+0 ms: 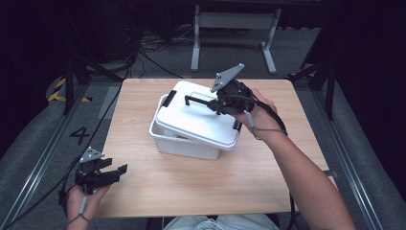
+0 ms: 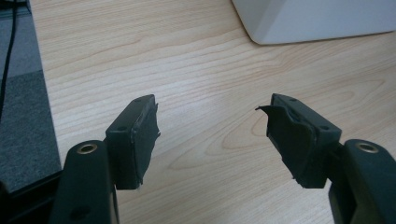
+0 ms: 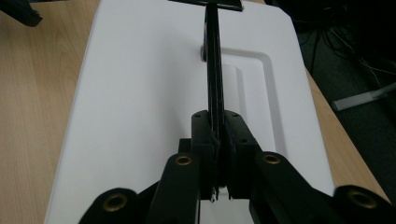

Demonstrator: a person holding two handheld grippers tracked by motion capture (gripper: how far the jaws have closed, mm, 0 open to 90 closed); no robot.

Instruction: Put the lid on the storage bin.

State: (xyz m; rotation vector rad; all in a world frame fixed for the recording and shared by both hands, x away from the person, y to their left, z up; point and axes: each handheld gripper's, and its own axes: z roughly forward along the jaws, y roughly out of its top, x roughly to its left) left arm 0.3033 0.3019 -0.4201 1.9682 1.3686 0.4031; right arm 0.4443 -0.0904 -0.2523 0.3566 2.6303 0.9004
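Note:
A white plastic box [image 1: 184,143] stands mid-table, and its white lid [image 1: 191,120] lies askew on it, shifted toward the right. From the lid's top rises a thin black handle [image 1: 198,100]. My right gripper [image 1: 216,103] is shut on that handle. The right gripper view has the handle [image 3: 212,70] running edge-on out of the closed right gripper [image 3: 215,126] above the lid [image 3: 140,116]. My left gripper [image 1: 119,172] hovers open at the table's near left corner, holding nothing. In its own view the left gripper [image 2: 212,126] stands wide over bare wood, the box's corner [image 2: 317,21] beyond.
The wooden table [image 1: 268,163] ends just left of my left gripper, with grey floor [image 2: 23,116] below. A black latch [image 1: 168,98] sits at the lid's left end and another [image 1: 236,125] at its right. A metal frame [image 1: 234,21] stands behind the table.

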